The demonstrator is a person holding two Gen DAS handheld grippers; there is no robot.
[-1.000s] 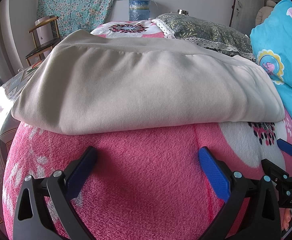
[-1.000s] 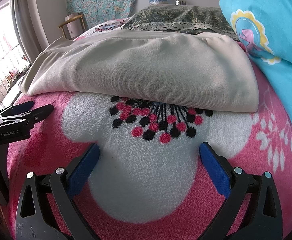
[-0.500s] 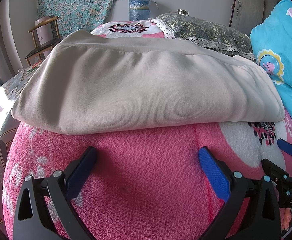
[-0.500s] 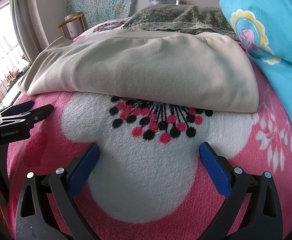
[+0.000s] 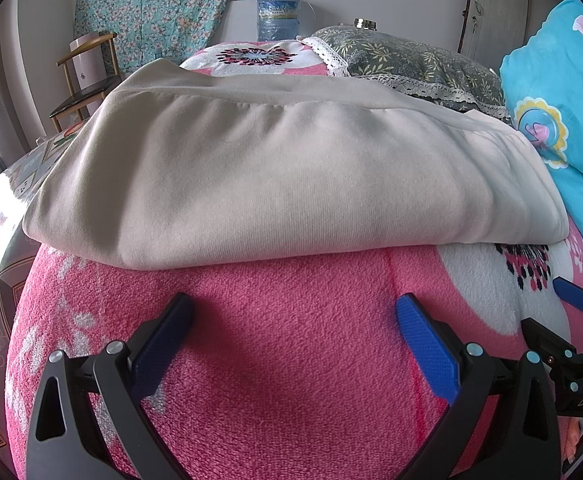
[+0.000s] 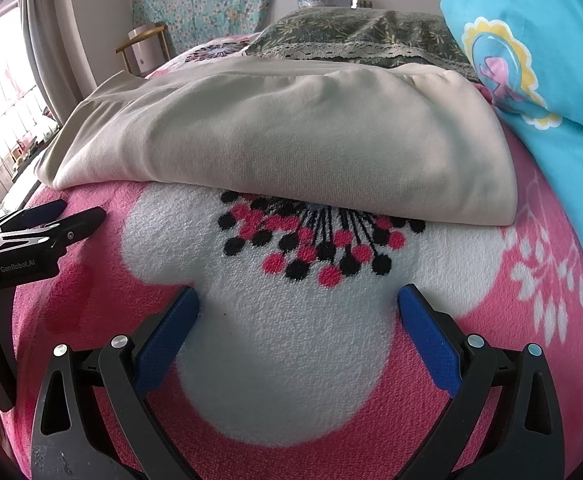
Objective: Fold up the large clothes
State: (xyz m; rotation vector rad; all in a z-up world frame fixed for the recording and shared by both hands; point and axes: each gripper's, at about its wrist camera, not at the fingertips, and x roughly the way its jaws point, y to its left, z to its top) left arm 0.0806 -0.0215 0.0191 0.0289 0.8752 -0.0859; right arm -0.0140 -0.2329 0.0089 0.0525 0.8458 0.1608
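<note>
Both tongs stand wide apart and grip nothing: the left gripper (image 5: 293,316) and the right gripper (image 6: 298,312) sit at the bottom of their frames, blue pads resting on or just over the pink blanket (image 5: 291,360), short of the cloth. The right one shows again at the lower right edge of the left view, the left one at the left edge of the right view — so they are side by side, facing one near edge. The beige garment (image 5: 291,176) fills the middle of both frames, already doubled into a thick pad, its rounded fold toward the cameras. That placement suits, I judge, either a further fold or a finished one; which, I cannot tell. Its far edge is hidden behind its own bulk, near the grey pillow (image 5: 407,60) and blue pillow (image 6: 531,40).
</note>
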